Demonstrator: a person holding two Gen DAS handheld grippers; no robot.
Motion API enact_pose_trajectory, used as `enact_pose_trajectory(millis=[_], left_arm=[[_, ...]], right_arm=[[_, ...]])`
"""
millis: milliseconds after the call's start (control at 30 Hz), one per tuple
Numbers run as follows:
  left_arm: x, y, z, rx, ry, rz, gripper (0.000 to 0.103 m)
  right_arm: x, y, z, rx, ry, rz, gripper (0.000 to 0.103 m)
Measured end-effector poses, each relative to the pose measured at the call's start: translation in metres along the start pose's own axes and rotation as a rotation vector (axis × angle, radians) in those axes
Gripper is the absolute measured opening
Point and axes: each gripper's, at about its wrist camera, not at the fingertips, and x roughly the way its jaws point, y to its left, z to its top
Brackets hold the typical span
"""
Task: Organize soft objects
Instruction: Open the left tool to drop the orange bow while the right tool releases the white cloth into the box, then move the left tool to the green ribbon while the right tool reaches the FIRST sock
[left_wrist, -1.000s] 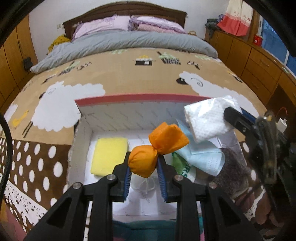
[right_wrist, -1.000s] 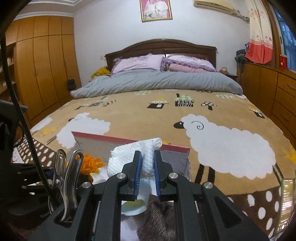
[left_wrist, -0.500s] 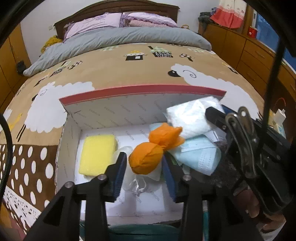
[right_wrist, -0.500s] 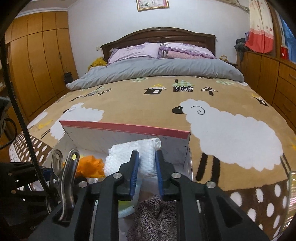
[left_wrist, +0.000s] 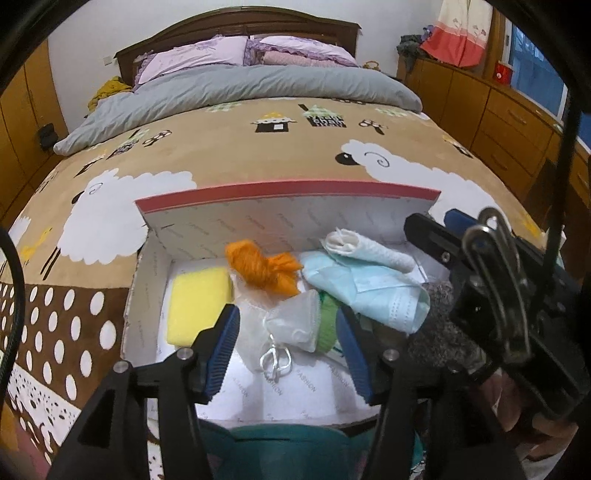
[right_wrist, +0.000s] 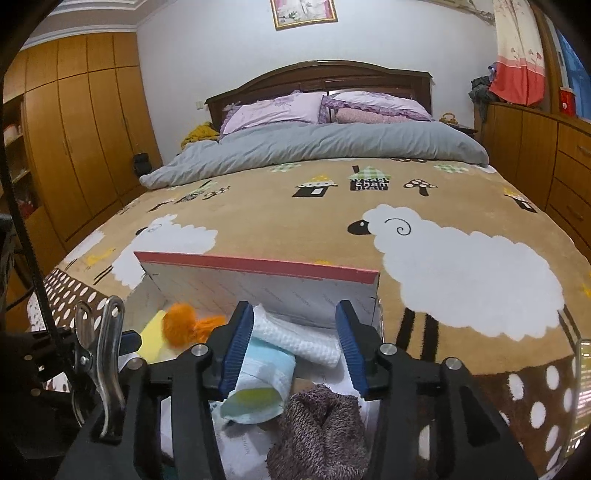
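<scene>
The open white cardboard box with a red-edged lid (left_wrist: 288, 229) sits on the sheep-patterned brown bedspread (left_wrist: 221, 158) and is my landmark. Inside it, toward the back wall, lies the orange yarn bundle (left_wrist: 264, 267); left of that, a yellow rectangular sponge (left_wrist: 197, 299). At the box's right side, the rolled white paper towel (right_wrist: 295, 338) rests on a pale blue face mask (left_wrist: 373, 291), with a fuzzy grey knitted piece (right_wrist: 317, 435) nearest the front.

My left gripper (left_wrist: 288, 349) hangs over the box floor, its jaws opening; between them lie only a sheer white drawstring pouch (left_wrist: 291, 325) and some green fabric, neither pinched. My right gripper (right_wrist: 293, 345) is opening too, with the paper towel lying loose between its blue pads, no longer pressed.

To finish these releases well, I judge I should spread both jaws fully, then lift straight up so no pad drags yarn or towel back out.
</scene>
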Motion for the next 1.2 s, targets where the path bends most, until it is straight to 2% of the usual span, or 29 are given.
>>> enact_pose_trajectory(millis=[633,1000,1200], left_arm=[[-0.037,0.003,-0.018,-0.009,-0.046,-0.023,0.057],[-0.053,-0.005,-0.044,0.007,-0.049,-0.058,0.057],[-0.07,-0.006,-0.055,0.017,-0.077,-0.061,0.057]], right_arm=[[-0.046,0.025,-0.004,-0.057,-0.014,0.046,0.048],[-0.076,0.017,-0.026,-0.018,0.002,0.06,0.048],[-0.089,0.015,-0.04,-0.012,0.016,0.062,0.048]])
